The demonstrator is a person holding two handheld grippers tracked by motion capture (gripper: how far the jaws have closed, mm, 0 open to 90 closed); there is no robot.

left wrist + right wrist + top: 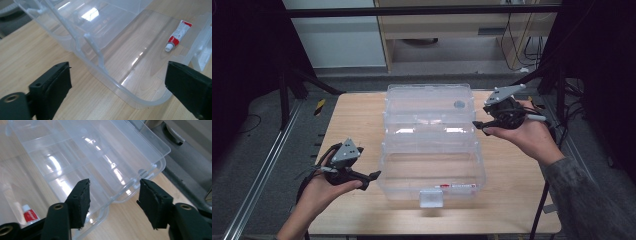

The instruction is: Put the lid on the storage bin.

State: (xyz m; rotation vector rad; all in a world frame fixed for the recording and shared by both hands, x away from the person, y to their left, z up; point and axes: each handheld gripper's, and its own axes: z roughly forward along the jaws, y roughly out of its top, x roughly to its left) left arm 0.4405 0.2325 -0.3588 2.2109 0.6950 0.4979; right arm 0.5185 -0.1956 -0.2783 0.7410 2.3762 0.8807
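Left hand-held gripper (371, 176) released, off the clear box's (432, 140) near-left corner. Right hand-held gripper (478, 126) released at its right edge. Red-white tube (178, 35) lies inside the box's front section, on wooden tabletop (357, 120).

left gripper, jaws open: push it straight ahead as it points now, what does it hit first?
Most likely the clear box's rounded near rim, which sits between the left gripper's open jaws. The small red-and-white tube lies farther in, off to one side. Depth is uncertain.
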